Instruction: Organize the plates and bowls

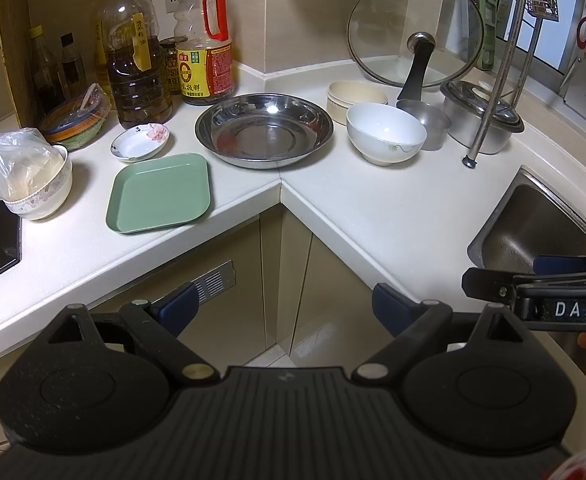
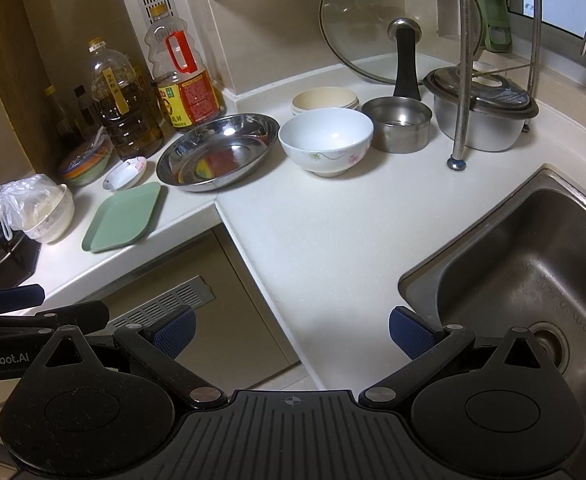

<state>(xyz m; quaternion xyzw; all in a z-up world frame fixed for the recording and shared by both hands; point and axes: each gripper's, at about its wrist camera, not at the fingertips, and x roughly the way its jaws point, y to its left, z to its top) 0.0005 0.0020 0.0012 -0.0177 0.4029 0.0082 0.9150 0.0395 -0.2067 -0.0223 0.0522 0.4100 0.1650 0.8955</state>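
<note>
I hold my left gripper (image 1: 283,306) and right gripper (image 2: 291,330) low at the near edge of the corner table (image 2: 333,240), both with fingers spread wide and holding nothing.

On the table I count two plates: one green square plate (image 1: 159,198) near the left edge, and one steel round plate (image 1: 265,130) farther back at the middle. Just beyond the green plate lies one small flowered saucer (image 1: 140,142).

Bowls: one white bowl (image 2: 325,140) with a flower print stands just right of the steel plate; one cream bowl (image 2: 325,100) sits behind it; one steel cup-shaped bowl (image 2: 397,124) stands to its right. At far left, one patterned bowl (image 1: 43,196) holds a plastic bag (image 1: 9,160).

One lidded steel pot (image 2: 481,116) and one glass lid (image 2: 377,28) stand at the far right. The sink (image 2: 533,264) lies near right.
</note>
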